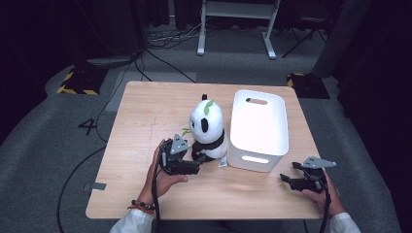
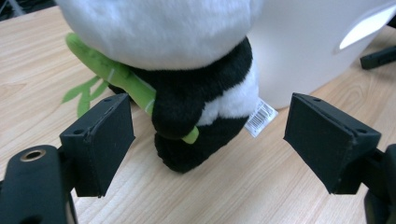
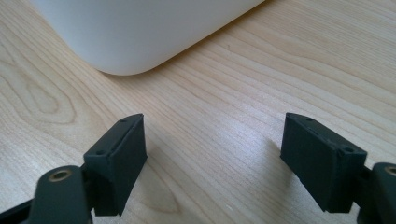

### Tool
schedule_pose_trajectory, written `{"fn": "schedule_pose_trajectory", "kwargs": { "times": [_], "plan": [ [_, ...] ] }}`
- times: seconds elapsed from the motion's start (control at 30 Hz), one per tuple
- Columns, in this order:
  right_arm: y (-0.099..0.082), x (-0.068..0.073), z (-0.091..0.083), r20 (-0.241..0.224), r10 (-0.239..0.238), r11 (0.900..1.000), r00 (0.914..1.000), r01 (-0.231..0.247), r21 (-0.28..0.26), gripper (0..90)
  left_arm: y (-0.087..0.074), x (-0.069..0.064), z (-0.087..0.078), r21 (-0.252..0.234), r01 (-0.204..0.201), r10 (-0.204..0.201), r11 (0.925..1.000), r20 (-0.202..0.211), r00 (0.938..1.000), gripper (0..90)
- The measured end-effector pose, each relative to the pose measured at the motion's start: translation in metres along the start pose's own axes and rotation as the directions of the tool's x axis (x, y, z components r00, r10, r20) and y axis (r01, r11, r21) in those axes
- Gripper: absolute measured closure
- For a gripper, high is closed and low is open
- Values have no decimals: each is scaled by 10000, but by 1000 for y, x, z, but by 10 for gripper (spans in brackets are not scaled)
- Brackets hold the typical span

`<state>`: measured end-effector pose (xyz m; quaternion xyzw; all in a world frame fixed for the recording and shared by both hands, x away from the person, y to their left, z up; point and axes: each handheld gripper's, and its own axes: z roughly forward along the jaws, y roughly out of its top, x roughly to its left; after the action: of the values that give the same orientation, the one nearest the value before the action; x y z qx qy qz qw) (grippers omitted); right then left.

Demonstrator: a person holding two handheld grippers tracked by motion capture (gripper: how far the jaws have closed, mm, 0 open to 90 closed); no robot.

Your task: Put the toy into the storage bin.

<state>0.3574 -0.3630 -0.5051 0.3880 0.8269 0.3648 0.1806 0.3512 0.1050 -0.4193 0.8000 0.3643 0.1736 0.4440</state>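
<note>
Wooden table (image 1: 145, 126), white bin (image 1: 258, 128) (seemingly upturned) beside panda plush (image 1: 208, 128), both hand-held grippers gaping, empty.

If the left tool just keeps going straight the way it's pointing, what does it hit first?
Most likely the plush panda: the open left tool points at its black lower body, which sits centred ahead of the jaws. The white bin stands beside and behind it.

"4" on floor (image 1: 89, 126)
</note>
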Motion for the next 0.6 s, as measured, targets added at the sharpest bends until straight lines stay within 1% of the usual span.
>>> {"fn": "schedule_pose_trajectory", "kwargs": {
  "times": [0.07,0.1,0.13,0.17,0.2,0.27,0.4,0.5,0.6],
  "plan": [
    [0,0,0,0,5,10000,10000,-5,1,221,3,-1,-2,-112,26,-27,9999,-80,10000,159],
    [0,0,0,-1,5,10000,10000,-5,2,221,5,-1,-3,-145,-27,26,9999,-119,9999,159],
    [0,0,0,0,5,10000,10000,-5,2,221,7,-2,-3,-193,-107,102,9998,-263,9996,159],
    [0,0,0,2,3,10000,10000,-3,2,221,9,-3,-5,-279,-86,77,9996,-322,9995,159],
    [0,0,0,12,-7,10000,10000,7,-1,220,11,-4,-6,-339,-61,52,9994,-269,9996,159],
    [0,0,0,9,2,10000,10000,-2,1,220,15,-6,-9,-434,-210,192,9988,-413,9990,159],
    [0,0,0,6,2,10000,10000,-2,3,220,23,-7,-12,-552,-281,254,9981,-491,9985,159],
    [0,0,0,8,-2,10000,10000,2,1,220,28,-9,-13,-746,-244,205,9969,-529,9984,159],
    [0,0,0,9,0,10000,10000,0,-1,219,33,-11,-13,-808,-311,262,9962,-614,9978,158]
  ]
}}
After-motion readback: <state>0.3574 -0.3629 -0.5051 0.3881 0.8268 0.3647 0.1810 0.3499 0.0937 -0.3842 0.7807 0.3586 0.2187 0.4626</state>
